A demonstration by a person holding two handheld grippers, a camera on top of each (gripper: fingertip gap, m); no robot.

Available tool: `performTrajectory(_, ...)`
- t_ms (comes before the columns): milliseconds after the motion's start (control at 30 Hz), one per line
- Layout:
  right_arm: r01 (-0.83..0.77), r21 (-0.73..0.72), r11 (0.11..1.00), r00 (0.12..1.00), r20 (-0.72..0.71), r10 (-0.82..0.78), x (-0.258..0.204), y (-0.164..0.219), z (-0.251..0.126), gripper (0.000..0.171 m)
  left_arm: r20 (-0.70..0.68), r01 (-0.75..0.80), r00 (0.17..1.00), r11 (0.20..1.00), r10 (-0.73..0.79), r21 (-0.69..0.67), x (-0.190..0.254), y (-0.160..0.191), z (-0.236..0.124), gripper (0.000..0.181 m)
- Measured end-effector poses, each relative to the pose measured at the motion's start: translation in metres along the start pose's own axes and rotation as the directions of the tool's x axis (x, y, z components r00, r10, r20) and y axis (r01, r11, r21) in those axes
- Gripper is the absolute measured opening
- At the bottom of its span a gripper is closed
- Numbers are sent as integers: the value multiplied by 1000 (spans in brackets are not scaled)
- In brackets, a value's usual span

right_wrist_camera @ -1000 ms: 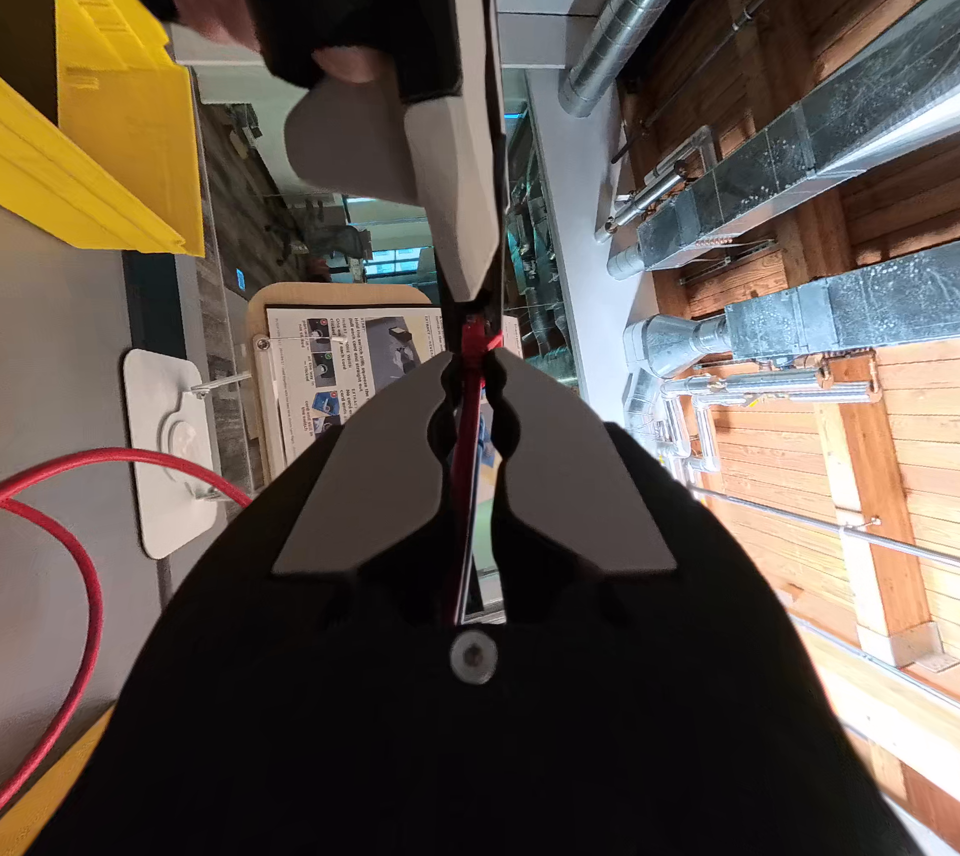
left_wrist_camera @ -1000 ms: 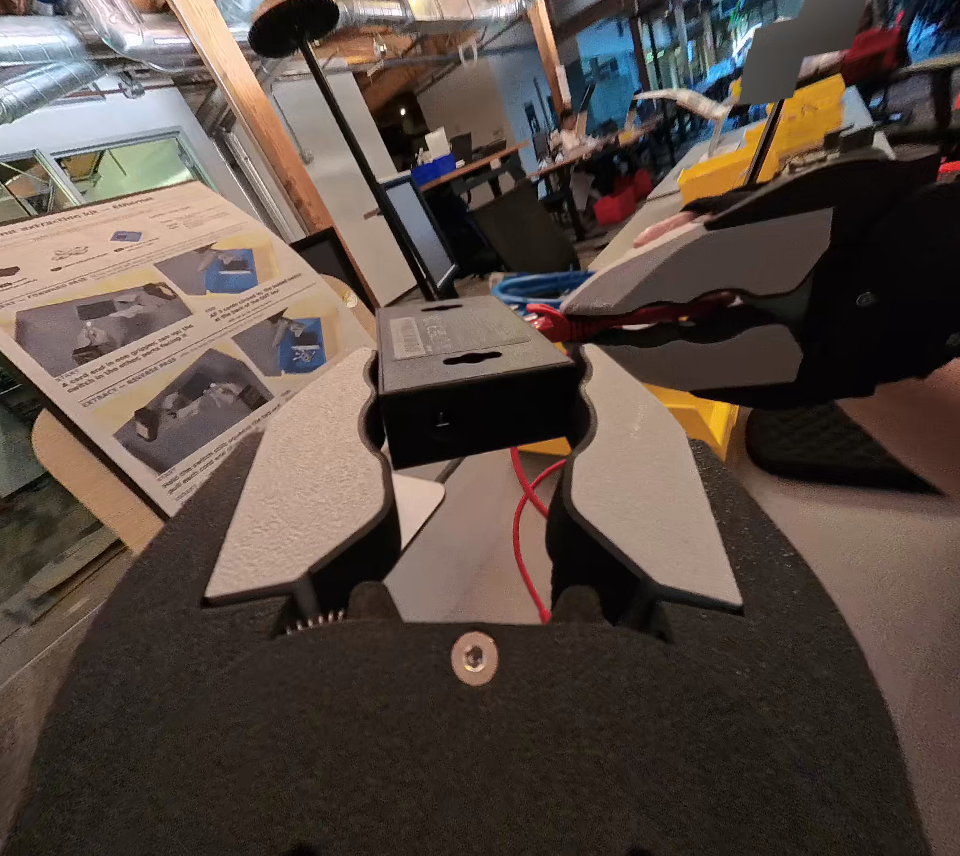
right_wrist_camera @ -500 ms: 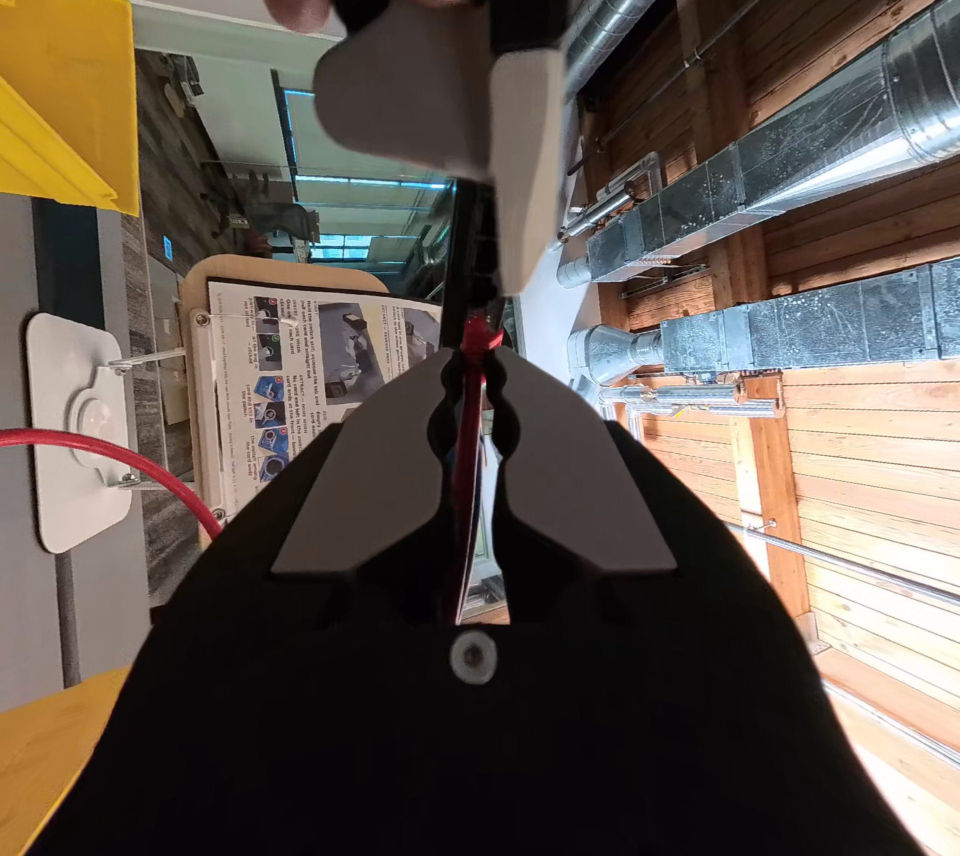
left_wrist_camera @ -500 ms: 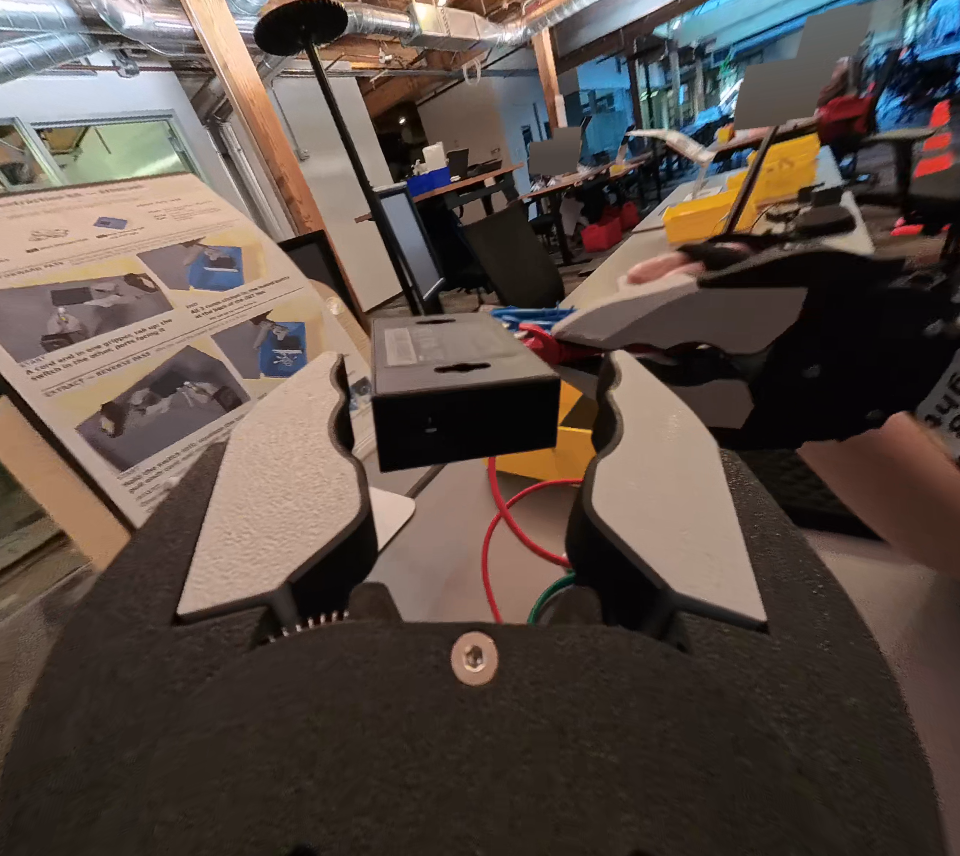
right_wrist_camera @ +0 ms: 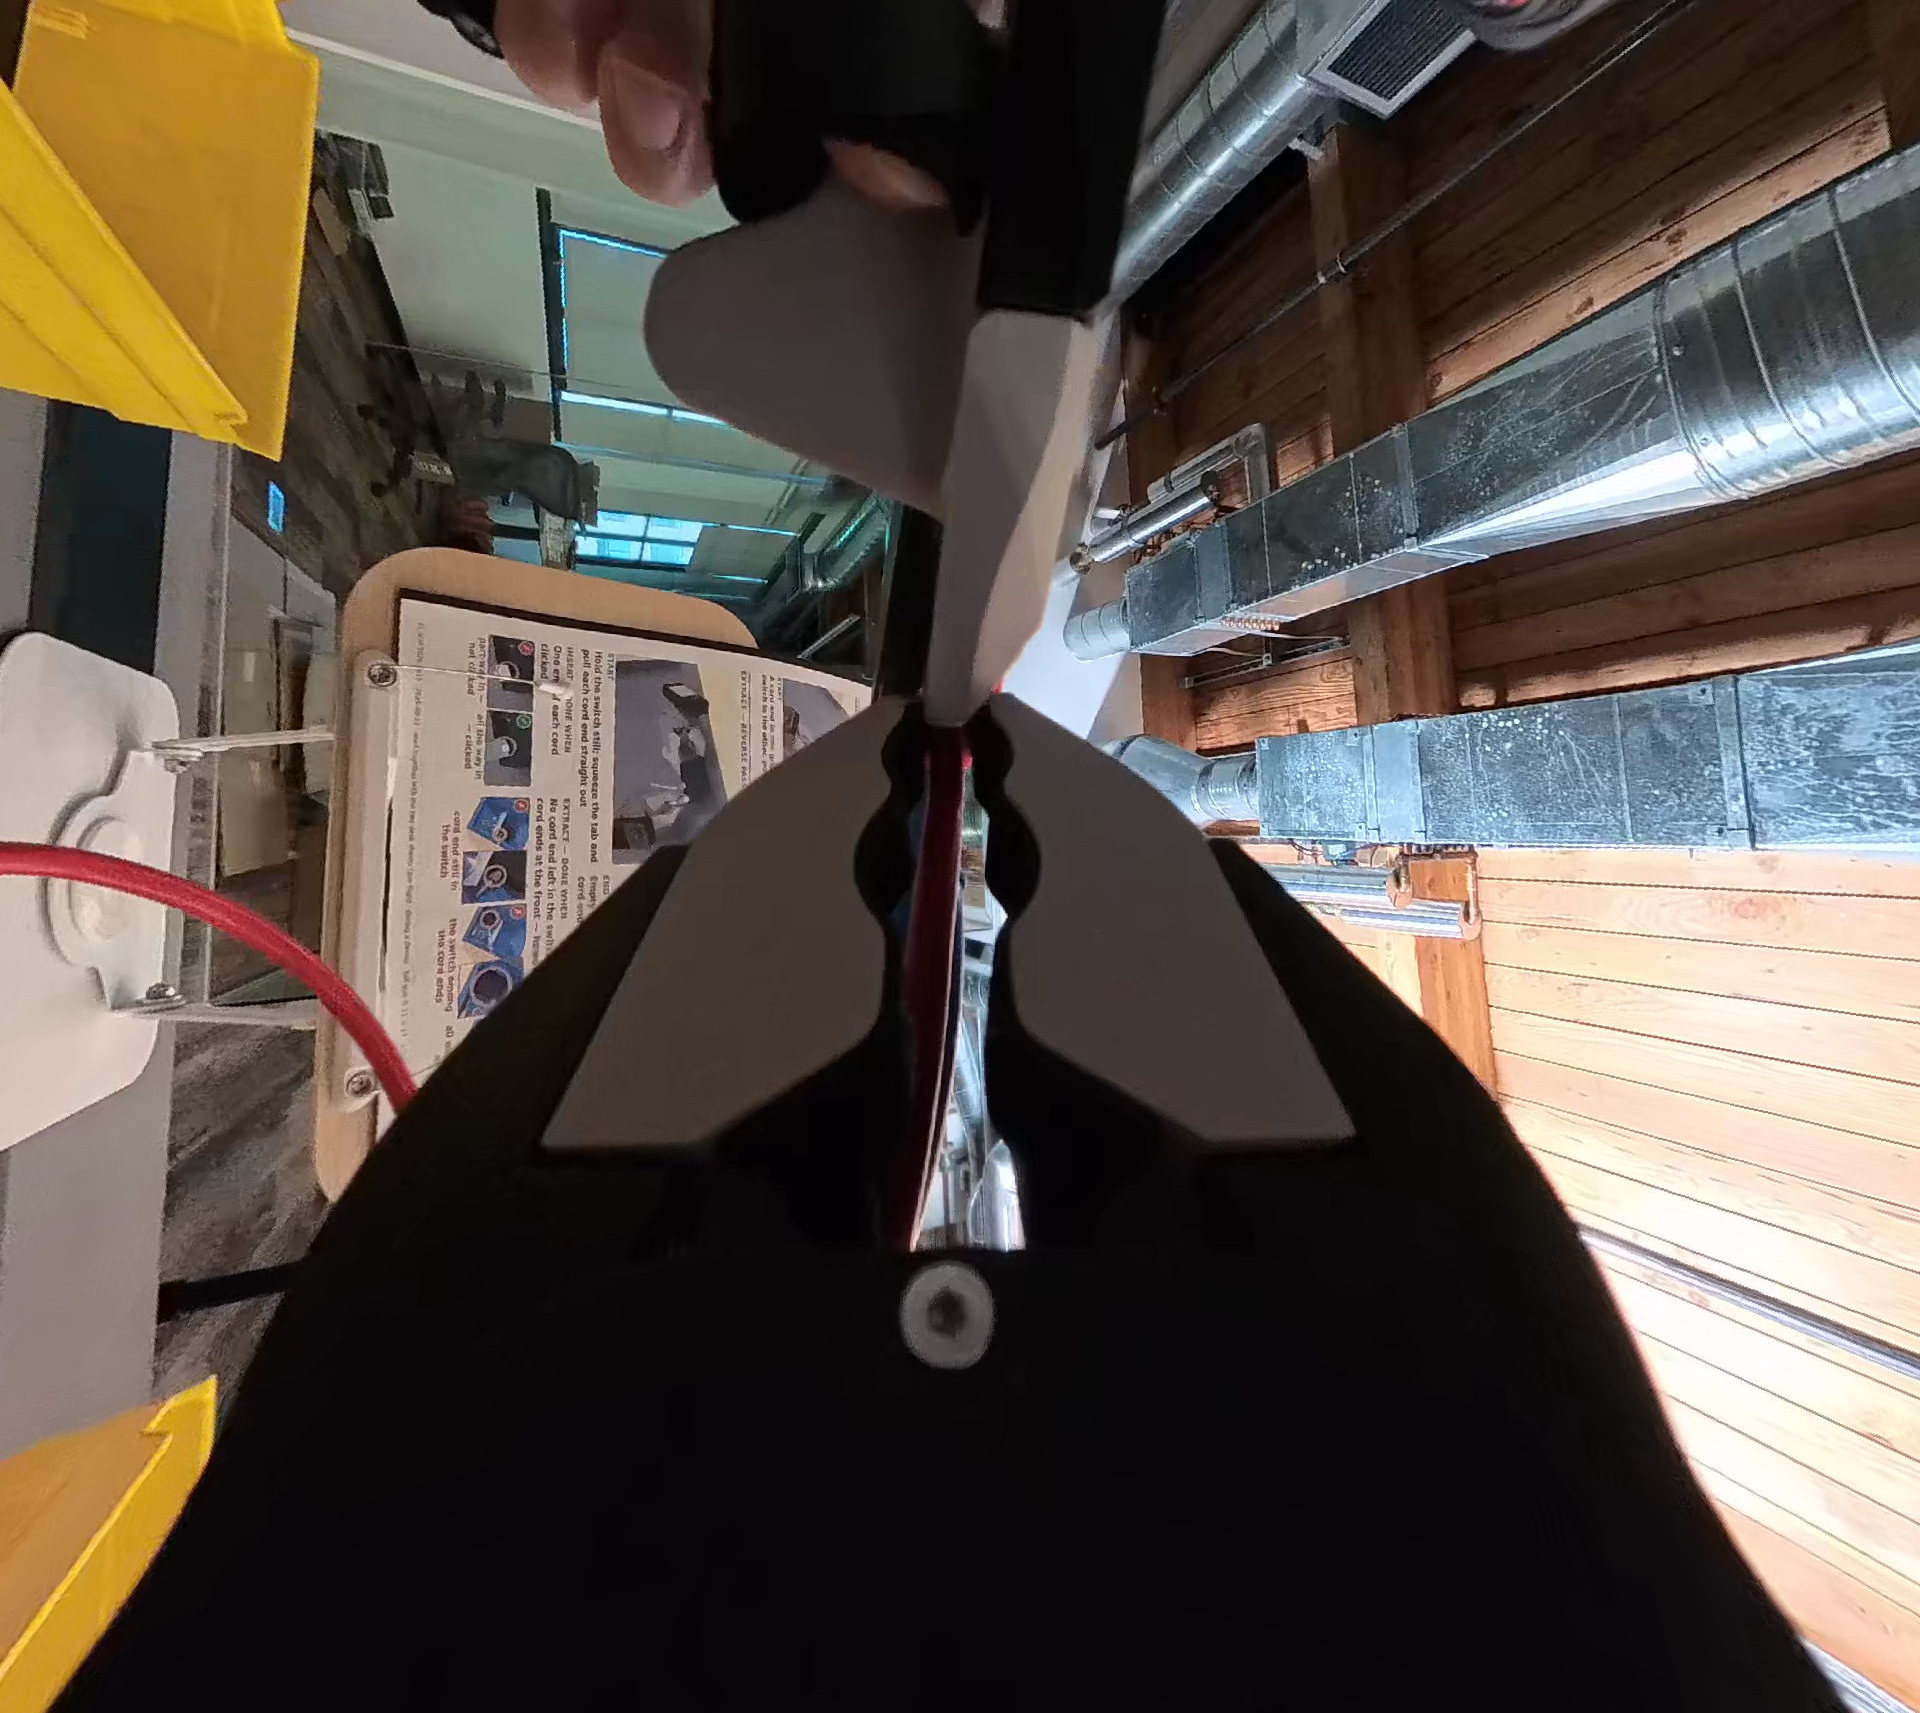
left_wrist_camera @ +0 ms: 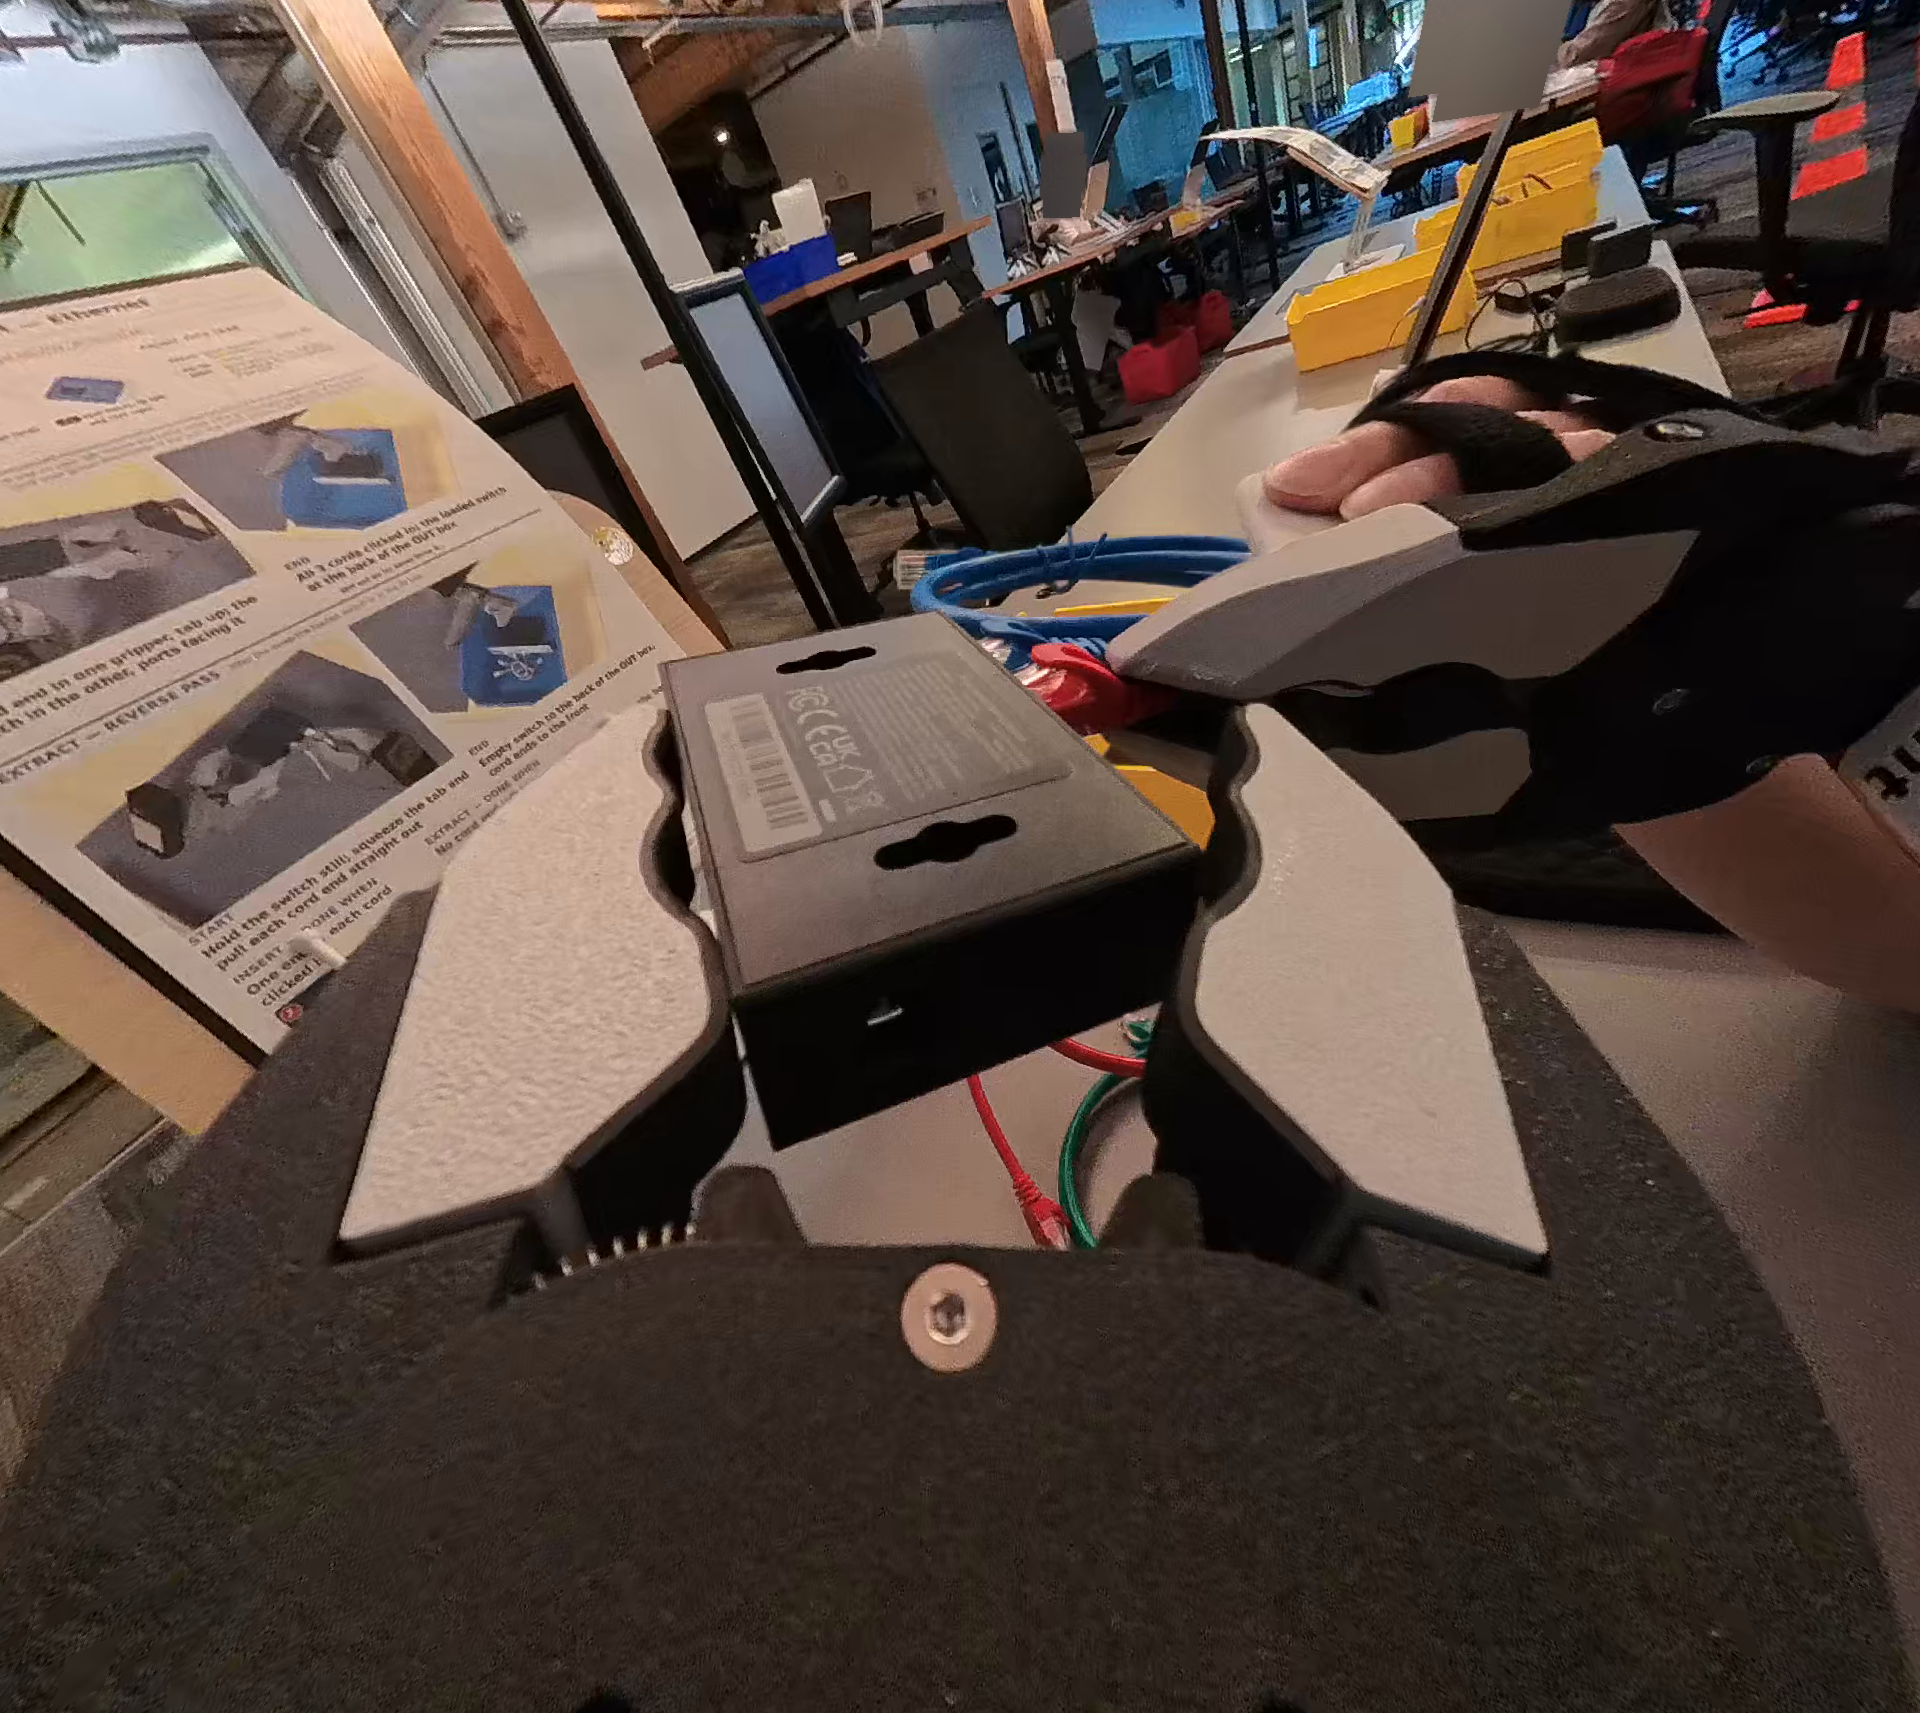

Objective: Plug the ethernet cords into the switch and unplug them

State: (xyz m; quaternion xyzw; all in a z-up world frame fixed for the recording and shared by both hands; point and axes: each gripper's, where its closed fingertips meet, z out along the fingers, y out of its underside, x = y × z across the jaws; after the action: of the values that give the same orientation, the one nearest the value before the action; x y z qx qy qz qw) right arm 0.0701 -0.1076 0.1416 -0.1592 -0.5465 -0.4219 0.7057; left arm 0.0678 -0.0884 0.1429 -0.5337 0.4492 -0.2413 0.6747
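Note:
My left gripper [left_wrist_camera: 951, 733] is shut on the black switch [left_wrist_camera: 914, 842] and holds it above the table, labelled side up. My right gripper [left_wrist_camera: 1138, 676] comes in from the right, shut on the red cord's plug [left_wrist_camera: 1091, 692], which meets the switch's far right edge. The ports are hidden, so I cannot tell if the plug is seated. In the right wrist view my right gripper [right_wrist_camera: 945, 713] pinches the red cord [right_wrist_camera: 935, 884], and the left gripper's grey finger [right_wrist_camera: 831, 354] stands just ahead. The red cord's slack [left_wrist_camera: 997, 1133] and a green cord [left_wrist_camera: 1081, 1144] lie under the switch.
A coiled blue cord [left_wrist_camera: 1039, 572] lies behind the switch over a yellow bin [left_wrist_camera: 1164, 801]. An instruction board [left_wrist_camera: 260, 624] stands on the left. A black pole with a disc top [left_wrist_camera: 644, 292] rises behind. Another yellow bin [right_wrist_camera: 135, 157] and a white plate [right_wrist_camera: 73, 884] show in the right wrist view.
The left gripper has tilted, so the switch's labelled face shows more. The right gripper keeps the red plug at the switch's far edge. The green cord has come into view below.

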Motion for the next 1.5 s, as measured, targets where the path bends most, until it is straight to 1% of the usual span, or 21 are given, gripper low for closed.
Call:
performTrajectory(33, 0, 3, 1000, 1000, 1, 0, 0, 0, 0, 9, -4, -7, 1000, 1000, 7, 1, 0, 1, 0, 97)
performTrajectory(133, -6, 7, 1000, 1000, 3, 6, 0, -1, -1, 10, -7, -22, 1000, 999, 23, 25, 1, 0, -1, 97)
performTrajectory(300, -19, 19, 1000, 999, 26, 18, -2, -5, -1, 9, -60, 37, 998, 999, -35, 25, 2, 4, -1, 94)
performTrajectory(333, -21, 21, 1000, 999, 30, 20, -2, -5, -2, 9, -64, 30, 998, 999, -28, 28, 3, 4, -1, 95)
performTrajectory(400, -34, 22, 999, 999, 43, 33, -4, -4, -1, 9, -84, 22, 996, 1000, -20, 23, 7, 5, -1, 102)
performTrajectory(567, -85, 36, 996, 995, 52, 83, -2, -4, -3, 9, -108, 53, 993, 998, -47, 44, 10, 2, 0, 106)
performTrajectory(700, -133, 95, 987, 989, 80, 125, 0, -11, -8, 9, -136, 89, 987, 995, -84, 36, 11, 3, -3, 94)
performTrajectory(967, -230, 61, 971, 966, 136, 220, -3, -6, -5, 9, -87, 86, 993, 996, -85, 8, 9, 5, 0, 97)
performTrajectory(1167, -260, 65, 963, 951, 193, 243, -9, -4, -5, 9, -109, 133, 985, 991, -134, -16, 10, 12, 4, 97)
performTrajectory(1367, -284, 64, 957, 943, 200, 267, -11, -4, -4, 8, -111, 147, 983, 989, -146, -2, 9, 11, 5, 95)
performTrajectory(1433, -291, 61, 955, 941, 199, 274, -10, -3, -3, 8, -109, 154, 982, 988, -153, -1, 9, 10, 5, 97)
performTrajectory(1500, -291, 59, 955, 941, 198, 275, -11, -3, -3, 9, -94, 127, 987, 992, -128, -18, 8, 12, 4, 97)
